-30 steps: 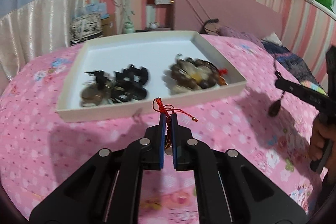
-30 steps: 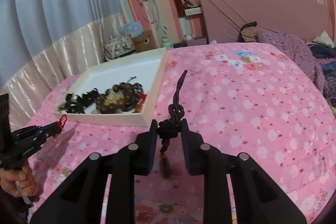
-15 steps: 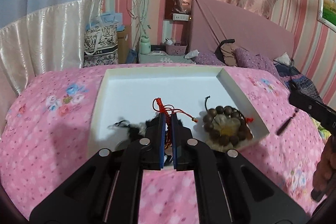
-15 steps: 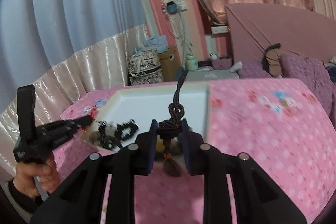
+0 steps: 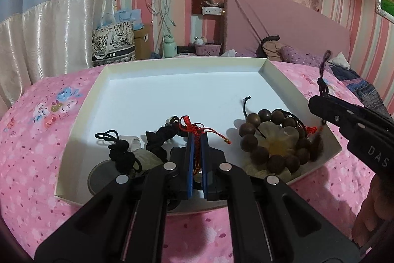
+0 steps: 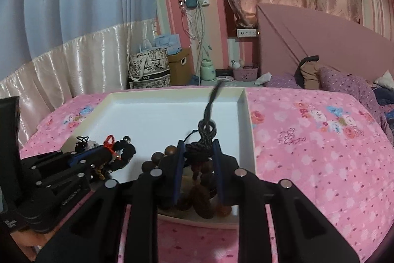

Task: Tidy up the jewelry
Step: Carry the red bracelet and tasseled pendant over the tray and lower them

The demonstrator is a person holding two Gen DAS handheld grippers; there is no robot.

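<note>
While both grippers hang over the near edge of the white tray (image 5: pixel 275 75), two pieces are not yet dropped. Tray sits on the pink floral bedspread (image 5: pixel 37 139); its far half is bare, jewelry bunched along the near edge.

Near-left corner: a black knotted cord piece (image 5: pixel 120 149) lies beside a pale stone-like piece, partly hidden, can't tell exactly what. Just right of it, a black braided bracelet (image 5: pixel 160 137) with a small bell at its end.

Left gripper (image 5: pixel 196 139): jaws pinched tight on a red string charm (image 5: pixel 192 126), red loops sticking up above the tips, a small gold bead trailing right. It hangs over the tray's near edge, by the black bracelet. Whether the charm touches the tray floor, can't tell.

Near-right corner: brown wooden bead bracelet (image 5: pixel 268 139) lies on a translucent yellowish flower-shaped piece, with a red tassel at its right side.

Right gripper (image 6: pixel 198 152): jaws clamped on the knot of a dark cord pendant (image 6: pixel 205 130), cord tail sticking up, beads and a dark drop dangling below the jaws, over the bead bracelet.

Progress, my read: several pieces already in the tray, these two in hand left to release. No other loose jewelry visible on the bedspread, so likely close to done.
</note>
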